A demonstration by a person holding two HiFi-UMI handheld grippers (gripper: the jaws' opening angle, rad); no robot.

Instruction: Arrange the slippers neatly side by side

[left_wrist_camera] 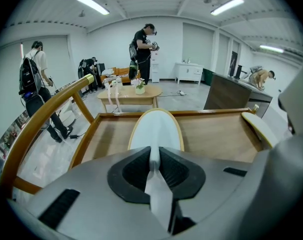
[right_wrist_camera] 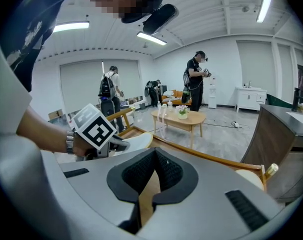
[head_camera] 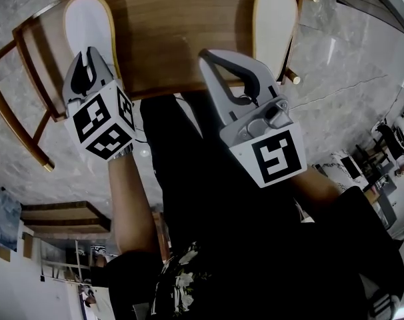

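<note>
Slippers, two white ones with tan edges, were on a wooden table [head_camera: 189,19] that had a raised rim. The left slipper [head_camera: 89,25] was at the left end and the right slipper [head_camera: 274,22] was at the right end. They were well apart, with bare wood between them.

The left gripper [head_camera: 89,53] pointed down at the left slipper. Its jaws were almost together, with just a thin gap. In the left gripper view, the near end of the left slipper [left_wrist_camera: 156,129] sat in that gap, and the dark pads [left_wrist_camera: 136,171] pinched it from both sides. The rest of the slipper reached away across the wood.

The right gripper [head_camera: 210,57] was over the near edge of the table, between the two slippers. Its jaws were pressed together. It held nothing and touched neither slipper. In the right gripper view, only brown wood showed past the pads [right_wrist_camera: 169,171].
</note>
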